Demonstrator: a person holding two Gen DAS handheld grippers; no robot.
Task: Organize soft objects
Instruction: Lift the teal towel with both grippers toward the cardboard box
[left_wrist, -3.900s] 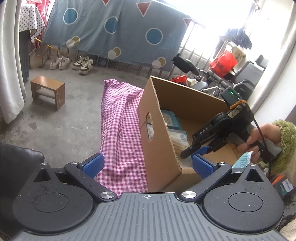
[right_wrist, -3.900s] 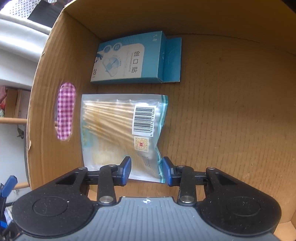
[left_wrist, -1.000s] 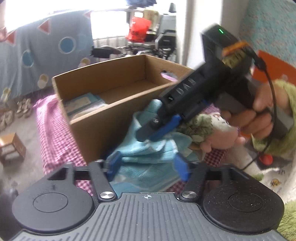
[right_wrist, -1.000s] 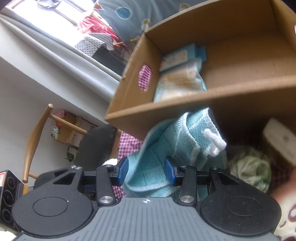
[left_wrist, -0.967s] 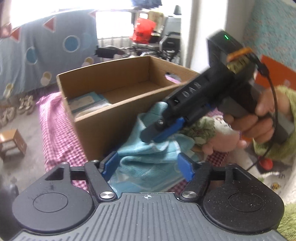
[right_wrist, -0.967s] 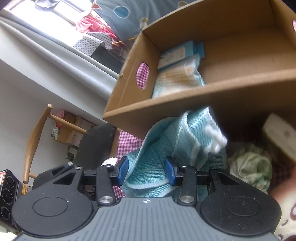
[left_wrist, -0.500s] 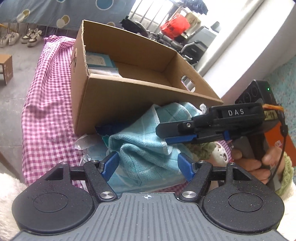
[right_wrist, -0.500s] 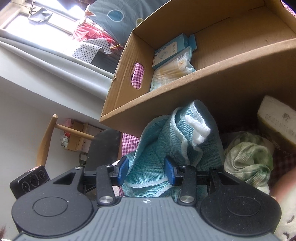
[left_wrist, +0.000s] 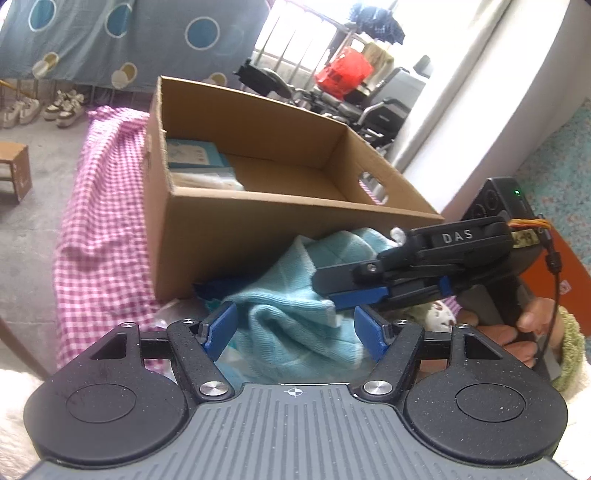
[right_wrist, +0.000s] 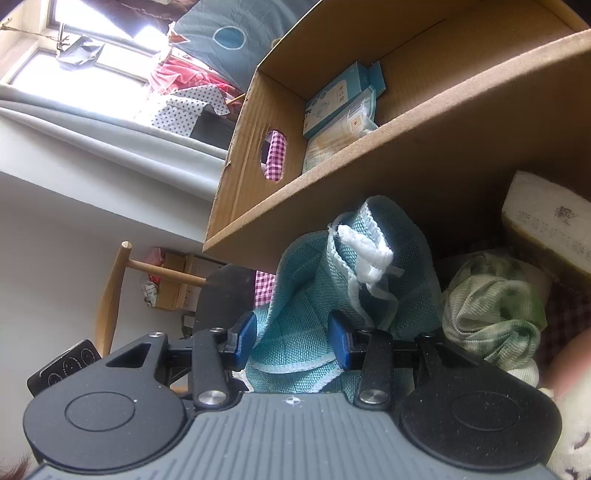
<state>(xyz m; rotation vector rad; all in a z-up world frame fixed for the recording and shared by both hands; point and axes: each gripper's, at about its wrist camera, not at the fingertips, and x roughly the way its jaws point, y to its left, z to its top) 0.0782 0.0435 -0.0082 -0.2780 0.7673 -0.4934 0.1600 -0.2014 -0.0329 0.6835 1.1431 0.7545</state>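
Teal woven cotton towel, bunched, lies on the pink checked cloth against the near wall of the brown cardboard box, likely its destination. The left tool straddles it with jaws apart, steadying; the right tool pinches a fold, apparently to lift it.

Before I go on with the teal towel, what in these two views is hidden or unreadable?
- Left wrist view: the right hand-held gripper covers part of the teal towel, so its grip is unclear.
- Right wrist view: whether the pads press the towel is unclear.
- Both views: the cardboard box front wall hides most of its floor and the lower part of the blue packet.
- Right wrist view: the green cloth lies partly behind the gripper body.
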